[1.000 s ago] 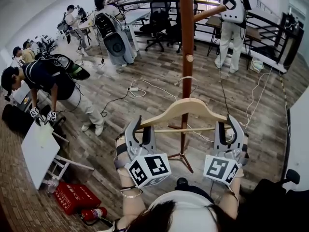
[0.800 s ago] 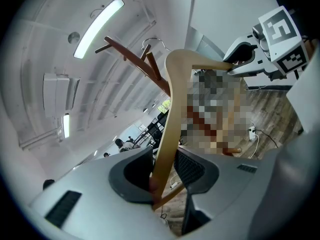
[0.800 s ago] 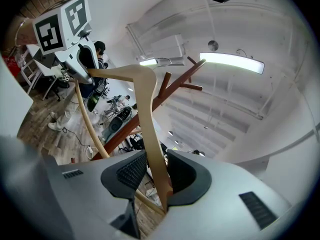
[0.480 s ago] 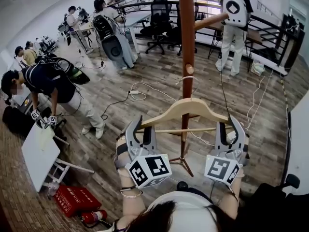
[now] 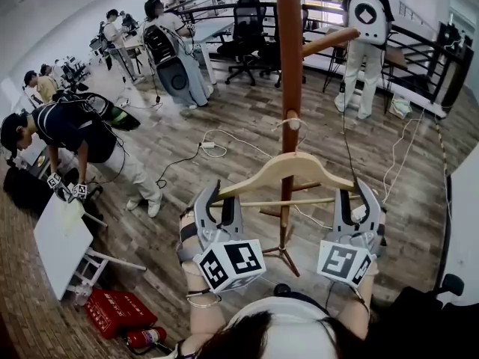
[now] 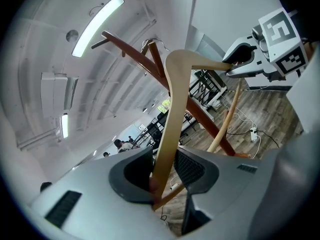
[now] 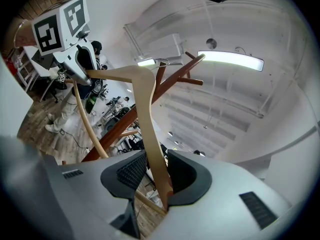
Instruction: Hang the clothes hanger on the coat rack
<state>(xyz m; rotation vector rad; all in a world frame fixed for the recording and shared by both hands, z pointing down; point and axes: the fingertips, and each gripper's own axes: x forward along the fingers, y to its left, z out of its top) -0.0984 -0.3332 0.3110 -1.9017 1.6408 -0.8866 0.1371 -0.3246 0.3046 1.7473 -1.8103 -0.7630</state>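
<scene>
1. clothes hanger (image 5: 288,167): pale wood, with a thin crossbar (image 5: 284,201) and a wire hook (image 5: 287,123). It sits at the centre of the head view, roughly level and off the floor. Its shoulders spread left and right, and the hook points up against the rack's pole

2. left gripper (image 5: 219,203): lower centre-left of the head view, marker cube toward the camera. Its own view shows the jaws clamped on the hanger's left end, with the wood pinched between the two pads

3. right gripper (image 5: 353,199): lower centre-right of the head view. Its jaws are likewise closed on the hanger's right end

4. coat rack (image 5: 289,58): a reddish-brown pole running from the top edge down the middle of the frame, behind the hanger. A slanted peg (image 5: 329,39) sits at the upper right of the pole, and a short stub sits just beside the wire hook. Whether the hook rests on the stub cannot be told. The splayed feet (image 5: 284,253) show between the two grippers

5. surroundings: wooden floor (image 5: 224,111); white table (image 5: 58,234) at lower left; red case (image 5: 116,309) at the bottom left; office chair (image 5: 247,25) at top centre; white cable (image 5: 224,137) on the boards; several people at the left and top of the frame
</scene>
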